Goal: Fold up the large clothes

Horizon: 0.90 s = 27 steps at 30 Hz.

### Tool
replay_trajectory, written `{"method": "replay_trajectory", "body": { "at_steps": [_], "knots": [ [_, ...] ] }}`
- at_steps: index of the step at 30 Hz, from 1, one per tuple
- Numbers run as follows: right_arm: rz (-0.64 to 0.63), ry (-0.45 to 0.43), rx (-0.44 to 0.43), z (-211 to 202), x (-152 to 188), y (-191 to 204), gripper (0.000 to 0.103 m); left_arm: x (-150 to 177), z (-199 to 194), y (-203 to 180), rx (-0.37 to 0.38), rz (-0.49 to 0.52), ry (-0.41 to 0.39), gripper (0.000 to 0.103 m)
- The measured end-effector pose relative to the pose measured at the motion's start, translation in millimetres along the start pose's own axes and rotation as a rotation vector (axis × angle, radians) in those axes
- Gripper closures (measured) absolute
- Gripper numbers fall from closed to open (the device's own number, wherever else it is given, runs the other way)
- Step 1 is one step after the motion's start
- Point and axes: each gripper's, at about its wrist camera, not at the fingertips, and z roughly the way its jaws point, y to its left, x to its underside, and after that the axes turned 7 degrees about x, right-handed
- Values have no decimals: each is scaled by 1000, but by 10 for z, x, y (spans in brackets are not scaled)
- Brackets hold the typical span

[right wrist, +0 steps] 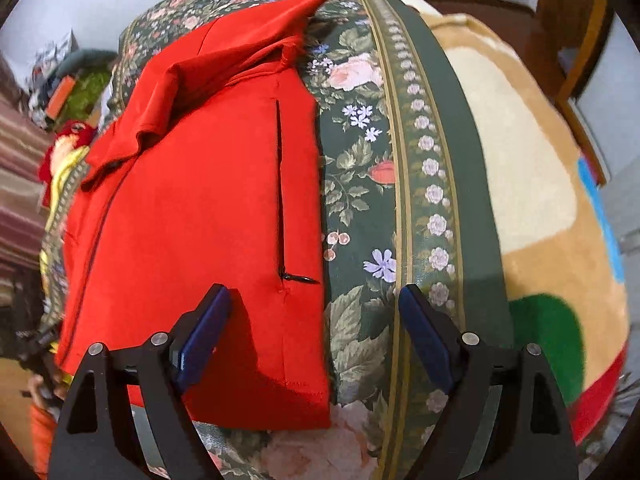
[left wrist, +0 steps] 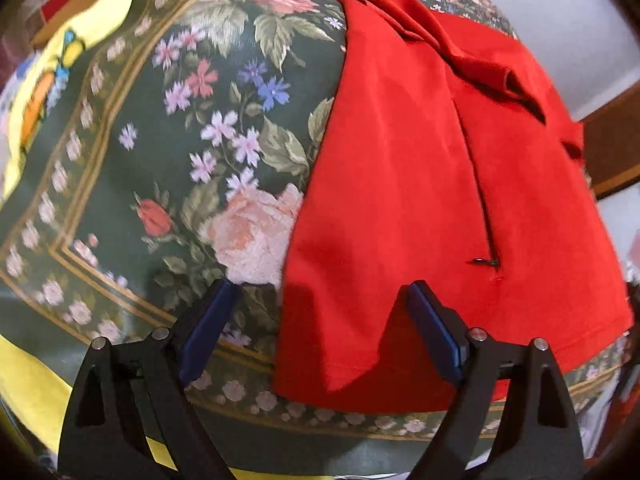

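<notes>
A red garment (left wrist: 420,184) lies folded lengthwise on a dark green flowered cloth (left wrist: 168,152). It has a zip pocket slit (left wrist: 480,200) and a bunched collar or sleeve at its far end. My left gripper (left wrist: 320,292) hovers open above the garment's near left corner, with nothing between its blue pads (left wrist: 208,328). In the right wrist view the same red garment (right wrist: 192,220) fills the left half, its zip pocket slit (right wrist: 280,192) running toward me. My right gripper (right wrist: 316,296) stands open above the garment's near right edge, not touching it.
A yellow printed blanket (left wrist: 48,92) lies beyond the flowered cloth (right wrist: 360,208) on the left. A tan fleece blanket (right wrist: 520,168) with coloured patches lies to the right. Wooden furniture (right wrist: 572,40) stands at the back right. Cluttered items (right wrist: 68,96) sit at the far left.
</notes>
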Motion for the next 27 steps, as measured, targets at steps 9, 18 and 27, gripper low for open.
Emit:
{"method": "replay_trajectory", "body": {
  "at_steps": [9,18,27],
  "knots": [
    [-11,-22,-159,99,-69,176,19,82,153,6,155,-81,33,15],
    [-53,-2,-264,83,-140,360,83,-249,48,-106,184,7,56,71],
    [-93,-70,-300,-126,-254,566,90,-457,-243,-493,231,71,-28,94]
  ]
}}
